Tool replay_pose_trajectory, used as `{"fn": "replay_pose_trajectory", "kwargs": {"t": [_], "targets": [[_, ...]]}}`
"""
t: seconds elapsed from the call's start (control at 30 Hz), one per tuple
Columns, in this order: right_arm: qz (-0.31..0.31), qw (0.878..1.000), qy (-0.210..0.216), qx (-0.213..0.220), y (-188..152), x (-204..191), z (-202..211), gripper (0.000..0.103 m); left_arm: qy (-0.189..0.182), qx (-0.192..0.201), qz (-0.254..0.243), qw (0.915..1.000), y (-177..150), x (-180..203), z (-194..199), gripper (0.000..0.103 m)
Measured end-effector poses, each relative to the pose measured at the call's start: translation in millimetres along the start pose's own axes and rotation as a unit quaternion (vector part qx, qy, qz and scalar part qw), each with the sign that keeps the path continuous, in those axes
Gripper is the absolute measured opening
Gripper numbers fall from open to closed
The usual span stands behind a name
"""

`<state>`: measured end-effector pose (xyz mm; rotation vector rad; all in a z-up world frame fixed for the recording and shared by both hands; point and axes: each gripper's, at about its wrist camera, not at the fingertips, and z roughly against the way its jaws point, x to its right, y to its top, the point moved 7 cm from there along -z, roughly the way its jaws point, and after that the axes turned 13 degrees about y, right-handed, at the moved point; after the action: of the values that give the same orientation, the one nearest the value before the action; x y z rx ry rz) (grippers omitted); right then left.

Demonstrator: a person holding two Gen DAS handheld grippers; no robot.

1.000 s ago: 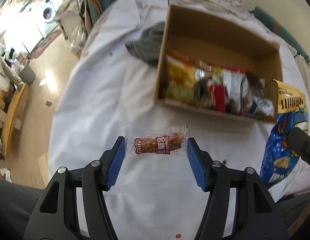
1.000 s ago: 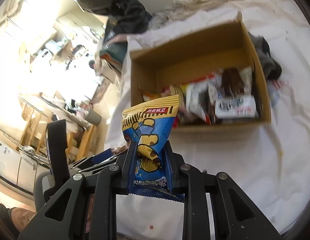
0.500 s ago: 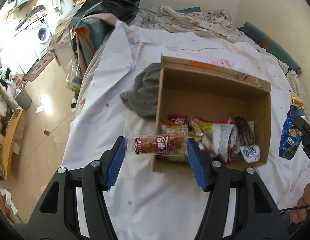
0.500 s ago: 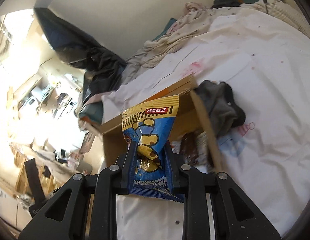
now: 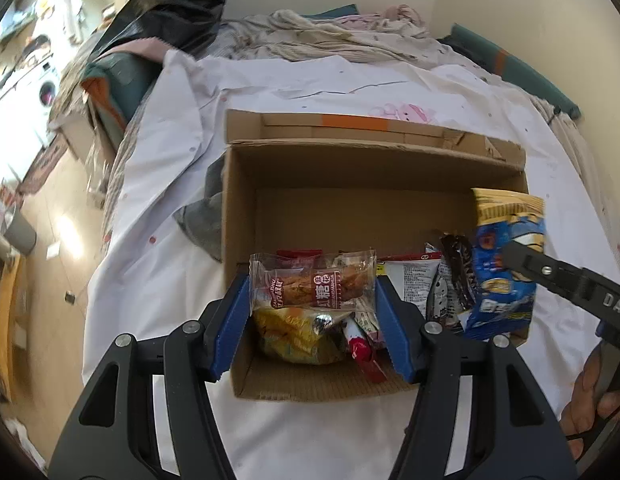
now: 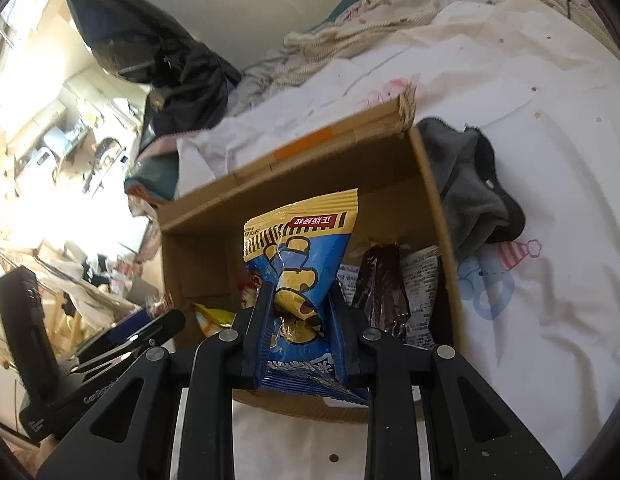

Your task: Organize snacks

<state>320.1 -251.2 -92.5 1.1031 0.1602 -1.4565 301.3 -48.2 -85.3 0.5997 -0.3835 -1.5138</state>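
An open cardboard box lies on the white bedsheet and holds several snack packets. My left gripper is shut on a clear-wrapped pastry packet and holds it over the box's near left part. My right gripper is shut on a blue and yellow chip bag, held over the box; the bag also shows at the right of the left wrist view. A dark brown snack bar lies in the box beside it.
A grey cloth lies on the sheet against the box's side. Crumpled bedding and a teal pillow lie beyond the box. The bed edge and floor are at the left. The left gripper's body shows in the right wrist view.
Both grippers have moved forward from the bare sheet to above the box, each still holding its snack. The right gripper's chip bag has come in over the box's right end.
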Motion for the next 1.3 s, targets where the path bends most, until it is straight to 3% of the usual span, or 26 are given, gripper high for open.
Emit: {"fn": "replay_pose_trajectory", "kwargs": {"t": [0.27,0.53,0.67,0.8,0.83,1.0,1.17,1.3], "targets": [[-0.003,0.999,0.005,-0.044,-12.8,2.6,-25.5,0.028,0.002,-0.012,-0.016,0.9998,-3.6,8.2,-15.9,0.058],[-0.014,0.998,0.015,-0.053,-17.1,2.4,-30.9,0.03,0.0,-0.022,-0.021,0.9996,-8.2,13.8,-18.4,0.06],[-0.017,0.998,0.011,-0.053,-16.2,3.5,-29.9,0.032,-0.007,-0.025,-0.016,0.9995,-11.6,14.7,-16.9,0.07],[-0.021,0.999,0.012,-0.04,-11.5,3.8,-23.5,0.073,0.001,-0.025,-0.007,0.9997,-11.8,9.5,-15.6,0.082],[-0.02,0.999,0.01,-0.032,-10.2,3.1,-20.4,0.076,-0.002,-0.026,-0.002,0.9997,-11.7,7.9,-14.9,0.083],[-0.014,1.0,0.012,-0.011,-4.5,-3.8,-7.1,0.077,-0.026,-0.031,0.021,0.999,-12.7,1.5,-8.1,0.083],[0.007,1.0,0.002,0.012,-2.9,-13.6,14.1,0.077,-0.037,-0.004,0.046,0.9983,-9.0,-11.2,11.9,0.083],[0.013,1.0,0.001,0.028,-8.9,-22.5,35.9,0.086,-0.042,0.013,0.057,0.9974,-6.7,-22.7,28.8,0.085]]}}
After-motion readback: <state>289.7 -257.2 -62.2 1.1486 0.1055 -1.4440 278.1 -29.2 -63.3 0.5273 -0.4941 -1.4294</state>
